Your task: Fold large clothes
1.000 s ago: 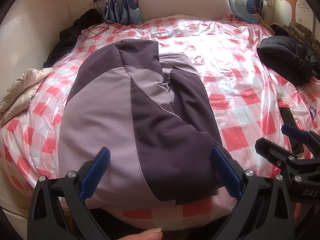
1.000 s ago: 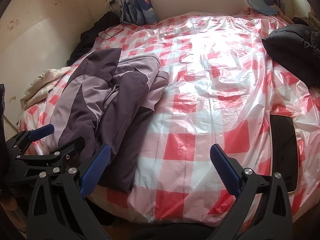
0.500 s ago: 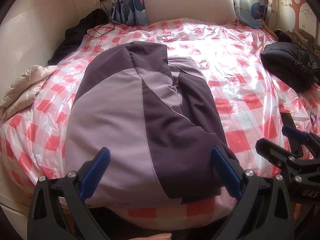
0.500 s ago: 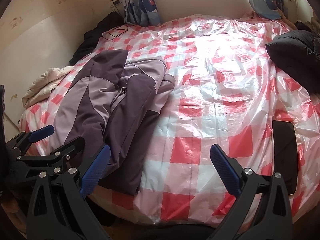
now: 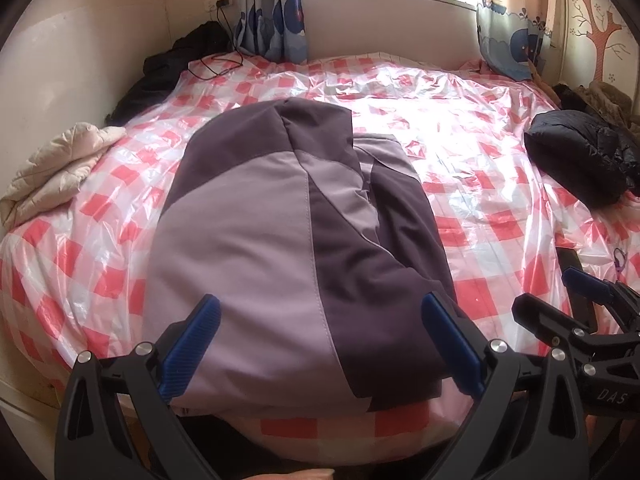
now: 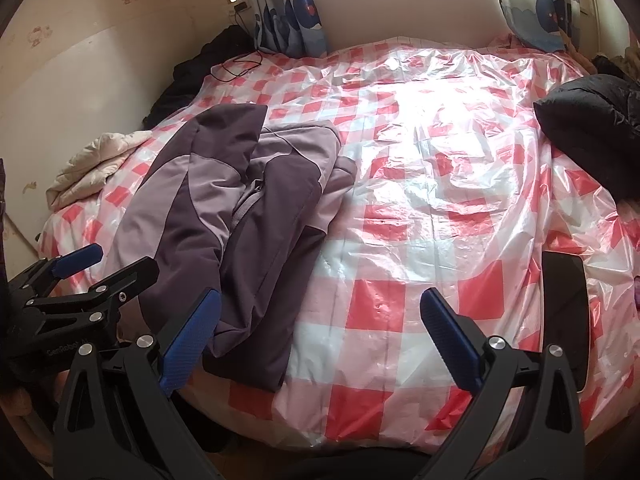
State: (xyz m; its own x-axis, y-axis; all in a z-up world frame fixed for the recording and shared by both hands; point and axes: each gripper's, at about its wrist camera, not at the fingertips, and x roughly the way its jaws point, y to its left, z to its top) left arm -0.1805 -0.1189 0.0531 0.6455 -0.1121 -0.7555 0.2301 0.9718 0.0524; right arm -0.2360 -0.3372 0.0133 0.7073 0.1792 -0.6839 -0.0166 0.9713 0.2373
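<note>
Your left gripper [image 5: 320, 344] hangs at the near edge of the bed [image 5: 480, 160], its blue fingers [image 5: 192, 344] spread wide with nothing between them. The purple jacket [image 5: 280, 240] lies straight ahead of it, folded into a long bundle on the left half of the red-and-white checked plastic sheet [image 6: 420, 200], its near end at the bed's edge.

Your right gripper [image 6: 320, 344] is also released, fingers wide apart and holding nothing, over bare sheet just beside the jacket's right edge. The two grippers sit side by side, each showing in the other's view.

A black jacket [image 5: 576, 160] is bunched at the right side of the bed, a cream quilted garment [image 5: 52, 168] at the left edge, and a dark phone [image 6: 566, 312] lies near the right gripper.
</note>
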